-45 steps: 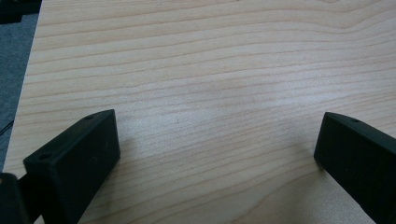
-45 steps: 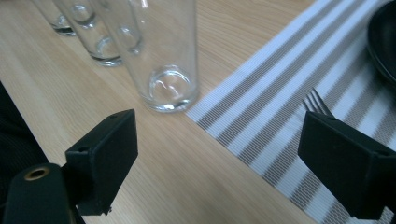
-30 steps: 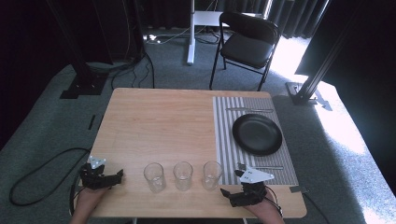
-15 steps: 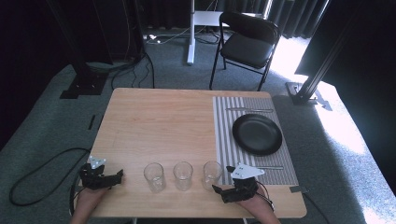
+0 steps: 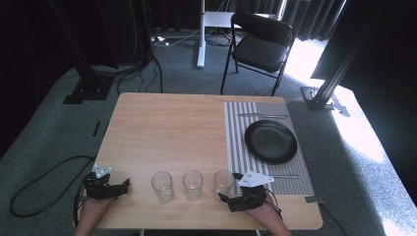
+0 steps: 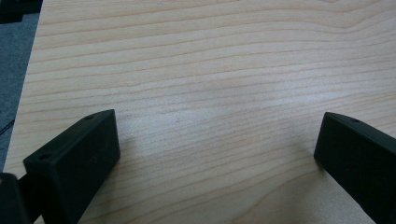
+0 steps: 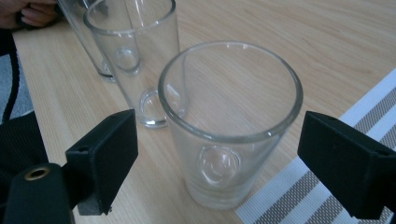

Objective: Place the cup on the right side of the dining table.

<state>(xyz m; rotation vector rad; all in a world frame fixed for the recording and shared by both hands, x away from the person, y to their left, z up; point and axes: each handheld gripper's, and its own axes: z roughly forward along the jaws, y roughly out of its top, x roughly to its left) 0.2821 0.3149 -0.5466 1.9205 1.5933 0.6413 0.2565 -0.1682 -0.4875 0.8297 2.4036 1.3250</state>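
Note:
Three clear glasses stand in a row near the table's front edge: the left glass (image 5: 162,186), the middle glass (image 5: 192,184) and the right glass (image 5: 223,181). My right gripper (image 5: 225,197) sits just in front of the right glass (image 7: 229,121). Its jaws have just been closing a little and stand on either side of the glass, with a gap on each side. The middle glass (image 7: 135,60) stands just beyond. My left gripper (image 5: 124,187) rests at the front left corner, open over bare wood (image 6: 219,93), with nothing between its jaws.
A striped placemat (image 5: 236,147) lies on the right half of the wooden table (image 5: 167,132), with a black plate (image 5: 271,141) on it and a utensil (image 5: 263,116) behind the plate. A black folding chair (image 5: 260,46) stands past the far edge.
My right gripper has moved left, up to the right glass, so the glass now stands between its jaws. The left gripper has stayed where it was.

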